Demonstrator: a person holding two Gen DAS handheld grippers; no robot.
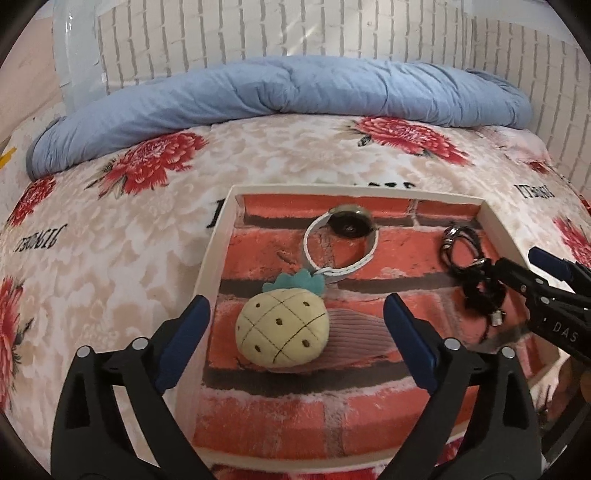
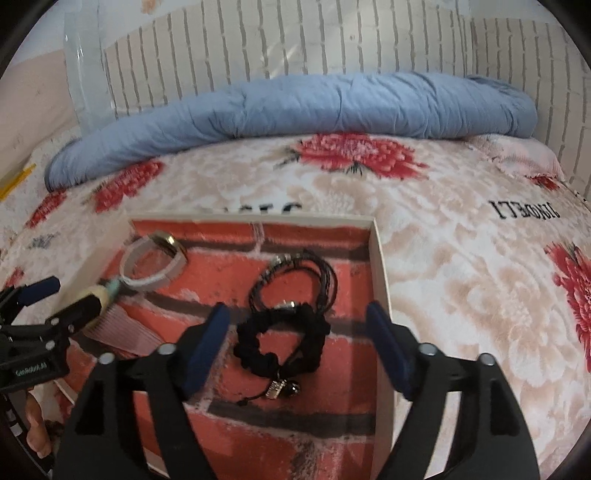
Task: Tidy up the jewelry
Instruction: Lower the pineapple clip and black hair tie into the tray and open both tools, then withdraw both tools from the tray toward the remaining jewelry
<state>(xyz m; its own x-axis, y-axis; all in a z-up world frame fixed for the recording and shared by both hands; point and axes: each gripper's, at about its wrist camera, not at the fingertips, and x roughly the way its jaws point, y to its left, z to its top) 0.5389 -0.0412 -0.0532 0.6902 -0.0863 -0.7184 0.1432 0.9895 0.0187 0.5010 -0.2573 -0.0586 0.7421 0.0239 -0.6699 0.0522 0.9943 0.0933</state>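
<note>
A shallow tray point(image 1: 216, 254) with a cream rim and a red brick picture on its floor sits on a fuzzy flower blanket point(image 1: 110, 258). The blanket has black letters on it, seen upside down, that look like "JINDELI" (the fuzz makes them hard to read). The side of the right gripper says "DAS" in the left wrist view, and the side of the left gripper says "GenRobot.AI" in the right wrist view. The left gripper point(image 1: 297, 334) is wide open, with nothing in it, and its blue pads stand on each side of a soft pineapple charm point(image 1: 282, 332). The pineapple lies on the tray floor on top of a pink ribbed thing point(image 1: 354, 332), and a white strap loop point(image 1: 338, 245) with a round dark piece lies just behind it. The right gripper point(image 2: 297, 341) is wide open too, with nothing in it, and stands on each side of a black braided bracelet point(image 2: 282, 343). A thin dark cord bracelet point(image 2: 295, 280) lies touching it on the far side, near the tray's right wall. The front part of the tray floor is bare brick picture. A rolled blue quilt point(image 1: 295, 90) lies along the far edge of the bed, against a white brick wall point(image 1: 332, 29).
</note>
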